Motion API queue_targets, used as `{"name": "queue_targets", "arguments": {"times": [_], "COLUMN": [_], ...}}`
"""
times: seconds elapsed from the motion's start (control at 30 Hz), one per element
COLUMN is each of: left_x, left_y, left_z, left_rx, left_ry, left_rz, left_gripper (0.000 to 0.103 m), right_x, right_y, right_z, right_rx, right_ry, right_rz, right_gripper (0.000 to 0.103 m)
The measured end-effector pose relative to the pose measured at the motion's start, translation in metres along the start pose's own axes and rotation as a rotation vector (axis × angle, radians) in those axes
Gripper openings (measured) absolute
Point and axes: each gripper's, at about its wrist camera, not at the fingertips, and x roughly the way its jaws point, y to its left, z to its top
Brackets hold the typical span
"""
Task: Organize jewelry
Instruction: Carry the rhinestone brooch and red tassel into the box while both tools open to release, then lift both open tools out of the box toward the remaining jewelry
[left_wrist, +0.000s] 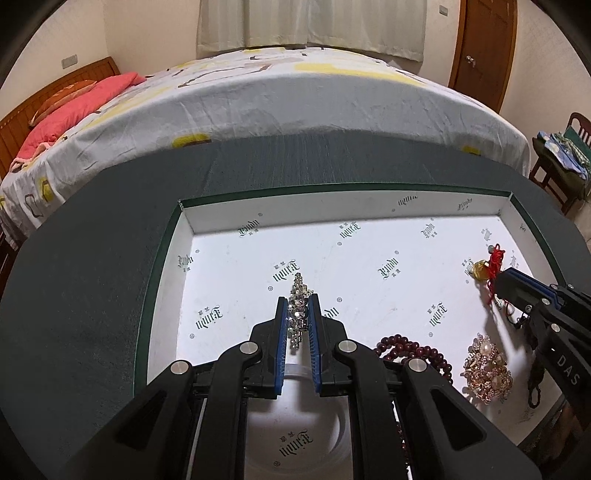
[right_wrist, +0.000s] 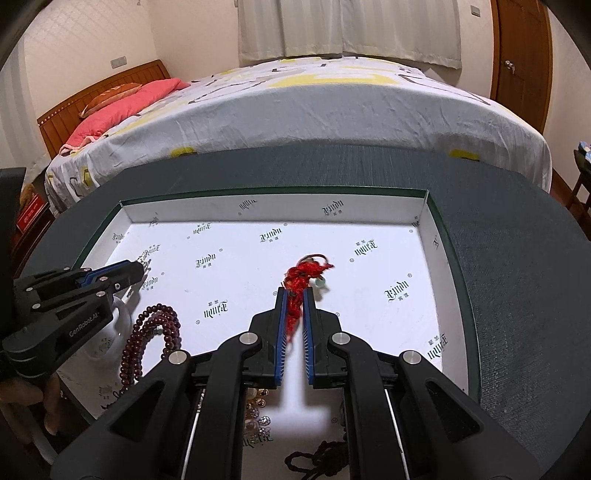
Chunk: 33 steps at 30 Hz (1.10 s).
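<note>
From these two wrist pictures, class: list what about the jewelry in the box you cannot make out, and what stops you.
- Rhinestone piece, left wrist view: its lower end is hidden between the left gripper pads.
- Red cord charm, right wrist view: blurred; its tail sits inside the right gripper.
- Dark bead strand, right wrist view: its near end is covered by the gripper body.
- Gold brooch, left wrist view: stones too small to count.

Dark grey table (left_wrist: 92, 295) in foreground. Bed (left_wrist: 280, 103) behind it, white sheet with yellow and grey pattern. Pink pillow (left_wrist: 70, 114) at left end, against wooden headboard (left_wrist: 22, 122). Cream curtains (left_wrist: 310, 26) on far wall. Wooden door (left_wrist: 484, 48) at right. Chair (left_wrist: 561, 155) with folded cloth near right edge.
</note>
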Motion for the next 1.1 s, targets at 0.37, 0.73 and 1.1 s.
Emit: {"name": "queue_targets", "arguments": {"times": [0.37, 0.73, 1.1], "left_x": [0.002, -0.005, -0.049], "left_y": [-0.003, -0.007, -0.010], "left_z": [0.007, 0.005, -0.005], "left_rx": [0.010, 0.015, 0.028], "left_ry": [0.022, -0.013, -0.109], "left_rz": [-0.009, 0.002, 0.016], "left_gripper": [0.018, 0.056, 0.062], "right_x": [0.000, -0.019, -0.062], "right_y": [-0.007, -0.010, -0.009], "right_z": [-0.001, 0.000, -0.006], "right_rx": [0.038, 0.050, 0.013], "right_ry": [-0.005, -0.050, -0.107], "right_rz": [0.013, 0.010, -0.030], "right_gripper": [0.025, 0.035, 0.041]}}
